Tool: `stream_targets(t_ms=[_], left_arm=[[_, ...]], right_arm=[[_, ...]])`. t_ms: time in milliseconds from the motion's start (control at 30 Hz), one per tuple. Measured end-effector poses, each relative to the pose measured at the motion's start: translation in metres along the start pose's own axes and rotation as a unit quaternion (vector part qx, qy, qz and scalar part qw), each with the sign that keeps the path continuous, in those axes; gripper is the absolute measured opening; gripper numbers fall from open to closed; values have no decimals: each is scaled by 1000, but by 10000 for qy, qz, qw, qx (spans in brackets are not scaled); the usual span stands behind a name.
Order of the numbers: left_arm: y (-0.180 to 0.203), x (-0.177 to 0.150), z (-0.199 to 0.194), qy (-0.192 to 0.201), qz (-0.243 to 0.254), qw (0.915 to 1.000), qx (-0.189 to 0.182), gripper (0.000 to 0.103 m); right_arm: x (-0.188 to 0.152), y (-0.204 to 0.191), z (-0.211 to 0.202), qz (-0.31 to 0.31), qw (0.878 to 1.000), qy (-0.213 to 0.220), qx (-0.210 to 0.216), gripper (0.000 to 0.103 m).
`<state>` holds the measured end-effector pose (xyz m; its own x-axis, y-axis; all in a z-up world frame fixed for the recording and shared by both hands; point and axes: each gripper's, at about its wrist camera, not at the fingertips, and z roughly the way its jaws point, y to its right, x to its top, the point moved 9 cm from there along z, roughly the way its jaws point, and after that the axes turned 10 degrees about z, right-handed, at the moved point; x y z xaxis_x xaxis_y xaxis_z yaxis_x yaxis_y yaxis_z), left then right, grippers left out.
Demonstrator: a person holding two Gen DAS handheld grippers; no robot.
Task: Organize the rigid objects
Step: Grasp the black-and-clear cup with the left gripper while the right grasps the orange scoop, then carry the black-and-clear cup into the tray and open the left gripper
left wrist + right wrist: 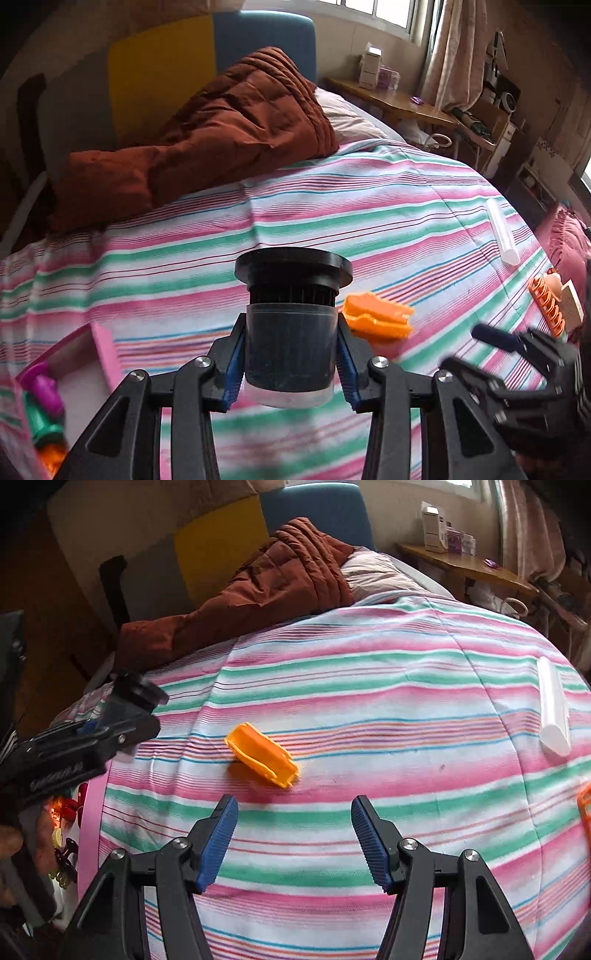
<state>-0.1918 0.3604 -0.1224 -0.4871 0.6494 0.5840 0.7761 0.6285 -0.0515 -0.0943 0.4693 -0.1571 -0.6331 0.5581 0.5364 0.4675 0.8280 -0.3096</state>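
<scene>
The left gripper point(291, 354) pinches a dark cylindrical container point(291, 343) between its ribbed blue pads point(234, 363), which press on both sides of its smooth, translucent lower sleeve. The container stands upright, clear of the bedspread; above the sleeve its body is ribbed and a wide black flange caps it. Its contents cannot be made out.

Left of the container, a pink box point(105, 347) is cut off by the frame edge; purple, green and orange plastic pieces lie inside, blurred.

Right of the container, the right gripper point(293, 840) points down at the striped bedspread point(369, 686) with its jaws spread and nothing between them. In the left wrist view it shows only as a blurred black shape.

Just beyond and right of the container lies an orange plastic clip point(376, 315), hollow and ridged, resting on the cloth and apart from both grippers. Farther right, an orange ribbed piece point(546, 306) is half cut off at the edge. Beyond that lies a white, smooth tube point(502, 230).

Far behind the container, a quilted rust-brown duvet point(221, 129) is heaped at the bed's head.
</scene>
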Motion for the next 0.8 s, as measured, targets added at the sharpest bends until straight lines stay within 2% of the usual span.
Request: stream_targets(t_ms=[100,167,367,400,433,467,500,800], left_arm=[[-5,-11,-27,143,-120,9997,142,43],[-10,-19,-43,233,-248,9991,262,43],[-20,-40,-76,373,-497,9970,468,43],[-21,-42,-79,385,-504,9968,485,43],[-21,-45,-82,396,-522,9967,476,43],[-21,-48,-87,416,-544,9965,486,43],[-22,-50,-91,444,-541,9962,522,43],[-25,-71,-120,623,-634,9938,661,43]], right_arm=[[16,-24,17,-424,9991,-29,-1,66],[25,-36,31,-696,9975,-98,-35,75],[29,-43,73,-903,9942,-535,-230,74],[26,-42,78,-898,9937,-621,-272,70],[22,-41,82,-895,9930,-717,-281,51],[18,-39,83,-935,9921,-742,-385,37],[18,-38,81,-1033,9914,-609,-516,29],[-28,-35,51,-1265,9880,-774,-434,27]])
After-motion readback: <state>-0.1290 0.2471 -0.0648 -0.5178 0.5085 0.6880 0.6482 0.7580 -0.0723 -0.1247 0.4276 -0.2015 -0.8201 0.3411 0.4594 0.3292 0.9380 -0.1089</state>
